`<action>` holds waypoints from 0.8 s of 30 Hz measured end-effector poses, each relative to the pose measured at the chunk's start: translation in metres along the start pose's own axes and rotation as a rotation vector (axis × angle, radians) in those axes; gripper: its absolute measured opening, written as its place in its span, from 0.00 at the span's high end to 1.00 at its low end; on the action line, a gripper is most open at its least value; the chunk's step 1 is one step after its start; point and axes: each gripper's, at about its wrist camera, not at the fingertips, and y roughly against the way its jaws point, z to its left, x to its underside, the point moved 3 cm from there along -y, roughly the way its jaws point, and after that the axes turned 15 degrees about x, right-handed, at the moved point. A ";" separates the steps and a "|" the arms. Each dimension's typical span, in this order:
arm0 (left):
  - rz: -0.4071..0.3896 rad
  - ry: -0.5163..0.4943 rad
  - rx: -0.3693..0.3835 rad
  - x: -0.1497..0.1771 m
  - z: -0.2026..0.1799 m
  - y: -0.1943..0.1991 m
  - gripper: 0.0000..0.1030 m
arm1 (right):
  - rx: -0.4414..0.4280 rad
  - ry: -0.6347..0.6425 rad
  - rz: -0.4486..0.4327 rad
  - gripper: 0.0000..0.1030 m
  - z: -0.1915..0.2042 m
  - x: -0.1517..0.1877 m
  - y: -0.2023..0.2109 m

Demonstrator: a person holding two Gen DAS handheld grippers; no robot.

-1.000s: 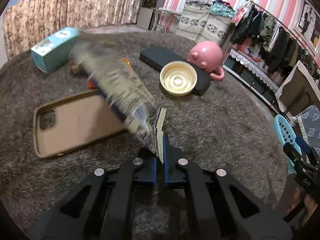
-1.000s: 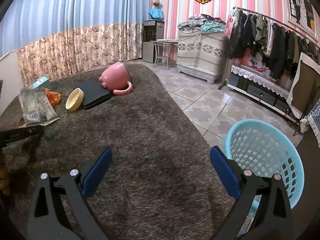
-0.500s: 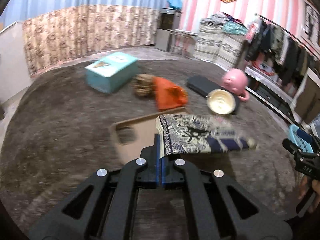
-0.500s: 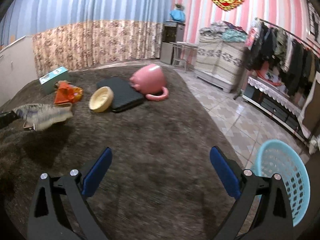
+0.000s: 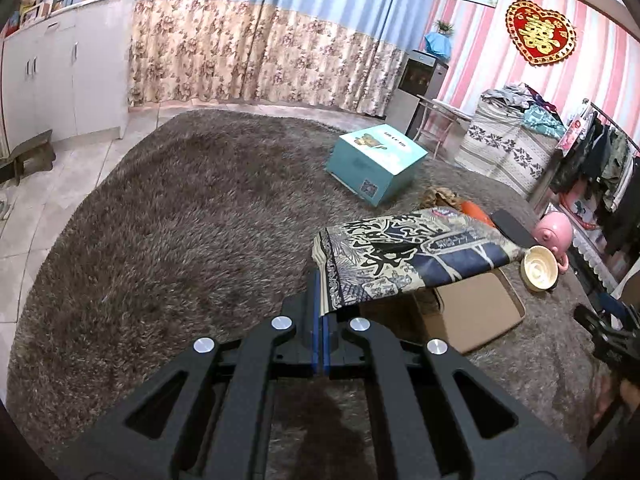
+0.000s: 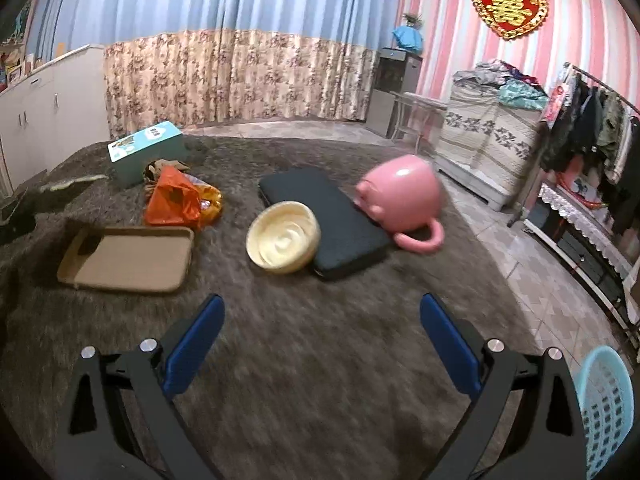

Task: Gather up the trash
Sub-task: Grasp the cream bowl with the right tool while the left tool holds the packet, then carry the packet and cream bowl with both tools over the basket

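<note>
My left gripper point(image 5: 322, 312) pinches one short edge of a printed wrapper point(image 5: 404, 258), lifted clear of the rug point(image 5: 180, 240); its long axis runs rightward from the jaws, free end pointing toward the bowl point(image 5: 539, 273). My right gripper point(image 6: 320, 344) is spread wide and empty. The basket point(image 6: 606, 404) sits low beside my right gripper, so the wrapper must travel right. Farther off lies an orange bag point(image 6: 176, 200), nearer my right gripper, I judge.
</note>
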 end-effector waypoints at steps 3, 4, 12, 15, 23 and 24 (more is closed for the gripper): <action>0.009 -0.027 0.009 0.001 -0.005 -0.004 1.00 | -0.001 0.017 0.022 0.07 0.016 -0.011 -0.021; 0.013 -0.031 0.012 0.001 -0.006 -0.006 1.00 | 0.000 0.024 0.029 0.07 0.019 -0.012 -0.025; 0.015 -0.011 0.029 0.005 -0.002 -0.004 1.00 | 0.042 0.121 0.051 0.07 0.048 -0.026 -0.047; 0.018 -0.016 0.029 0.006 -0.001 -0.005 1.00 | 0.041 0.127 0.055 0.12 0.049 -0.028 -0.048; 0.009 -0.052 -0.008 0.005 -0.011 0.001 1.00 | -0.046 0.039 0.081 0.42 0.027 -0.024 -0.035; 0.004 -0.057 -0.008 0.004 -0.014 0.004 1.00 | -0.058 0.012 0.074 0.42 0.017 -0.023 -0.026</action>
